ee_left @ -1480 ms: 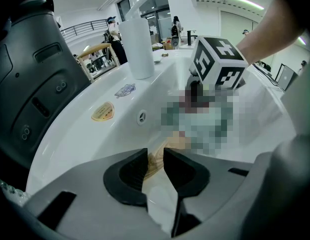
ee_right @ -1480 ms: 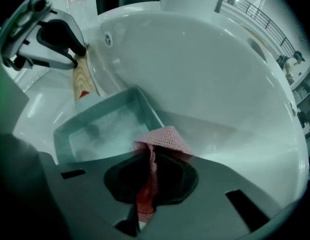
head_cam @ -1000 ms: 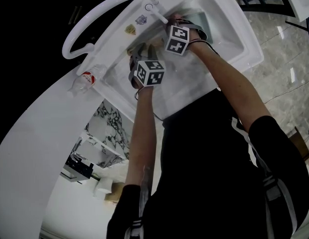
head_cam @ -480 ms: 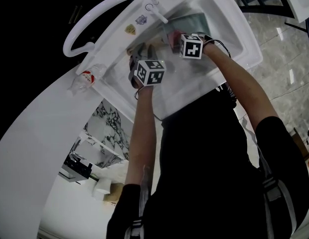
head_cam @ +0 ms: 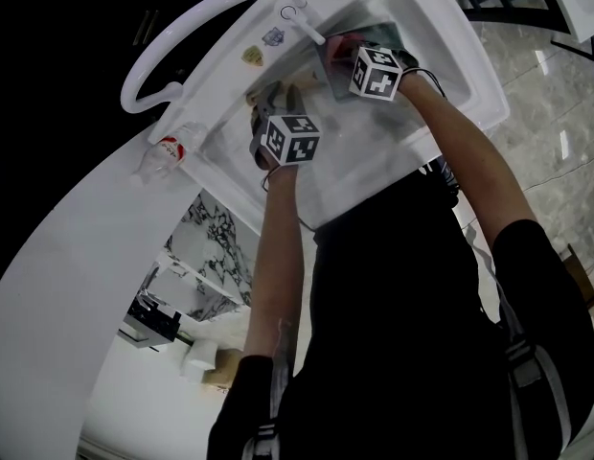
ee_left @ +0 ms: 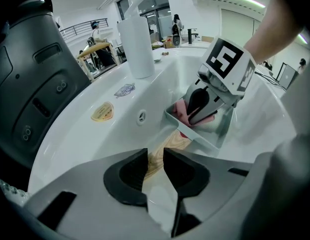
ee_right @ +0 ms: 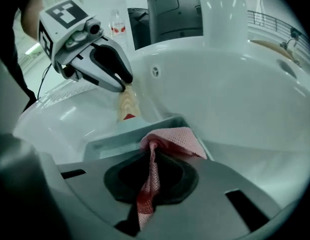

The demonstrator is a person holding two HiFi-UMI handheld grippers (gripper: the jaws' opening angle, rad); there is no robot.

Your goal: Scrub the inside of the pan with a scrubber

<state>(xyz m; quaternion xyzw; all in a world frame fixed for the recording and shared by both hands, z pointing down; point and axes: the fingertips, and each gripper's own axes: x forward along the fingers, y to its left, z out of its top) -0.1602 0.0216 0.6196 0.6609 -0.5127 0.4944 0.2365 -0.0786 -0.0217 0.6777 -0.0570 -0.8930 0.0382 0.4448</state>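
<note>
White porcelain dominates: a deep sink [head_cam: 489,103] is set in a curved white counter [head_cam: 67,257], with an arched faucet [head_cam: 182,36] above it. A red-labelled plastic bottle [head_cam: 163,153] rests on the counter, out past the left claw's outer side. Polished stone floor [head_cam: 556,142] shows beyond the right arm, and the left gripper view shows a bright open hall behind the basin.

The left claw [ee_left: 155,166] is clamped on the wooden handle [ee_left: 167,146] of a small rectangular grey pan [ee_left: 195,136]. The pan sits low in the basin, straight ahead of the jaws. The right claw [ee_right: 151,176] is closed on a pink mesh scrubber [ee_right: 175,136], whose free end spills forward into the pan just beyond its tips.

The pan looks rigid and fairly light, but its thin walls offer little to pinch. The handle seems the sound place to hold, since wood likely grips better than metal. The glazed basin appears slick, so the pan may skate under pressure unless that hold stays firm. The scrubber looks soft and limp, and pinched by one edge it folds. A bite nearer its middle would probably put more cloth against the pan floor.
</note>
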